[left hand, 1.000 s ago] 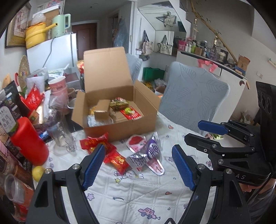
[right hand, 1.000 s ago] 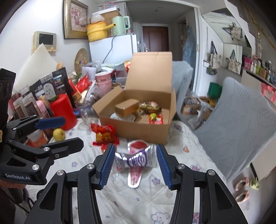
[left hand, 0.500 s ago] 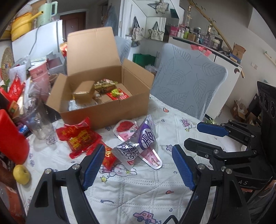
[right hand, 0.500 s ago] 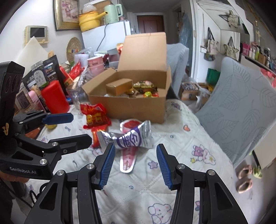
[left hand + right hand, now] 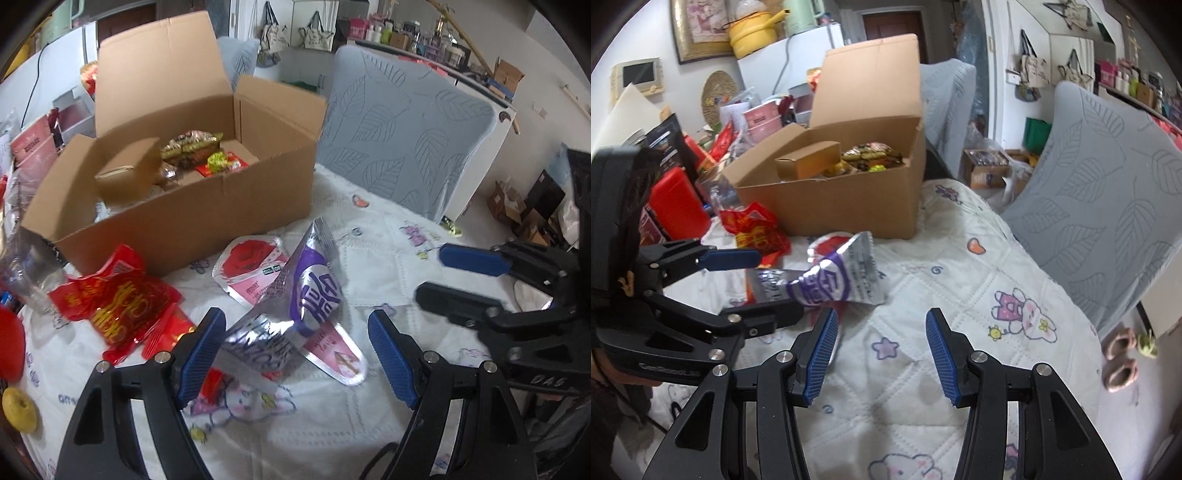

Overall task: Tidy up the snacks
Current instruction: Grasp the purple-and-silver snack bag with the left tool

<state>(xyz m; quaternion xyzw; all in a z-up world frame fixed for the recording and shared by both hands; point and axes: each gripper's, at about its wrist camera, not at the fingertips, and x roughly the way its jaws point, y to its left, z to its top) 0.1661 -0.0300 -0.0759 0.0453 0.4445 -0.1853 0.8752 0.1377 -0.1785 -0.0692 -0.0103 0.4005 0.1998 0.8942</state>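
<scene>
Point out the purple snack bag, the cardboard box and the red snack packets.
Purple snack bag [image 5: 314, 295], left wrist view, on its purple printed panel.
Cardboard box [image 5: 207, 229], left wrist view, on its front wall.
Red snack packets [image 5: 118, 299], left wrist view, on the top packet's gold lettering.

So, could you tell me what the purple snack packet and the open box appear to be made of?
Purple snack packet: likely metallised plastic film, glossy; its silver ends mirror light and crinkle. Open box: corrugated cardboard, matte brown, with creased flaps and a raw cut edge.

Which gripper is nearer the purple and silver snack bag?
Left. The left gripper brackets the purple and silver snack bag, jaws open around it; the right gripper sits beside it, over bare tablecloth.
</scene>
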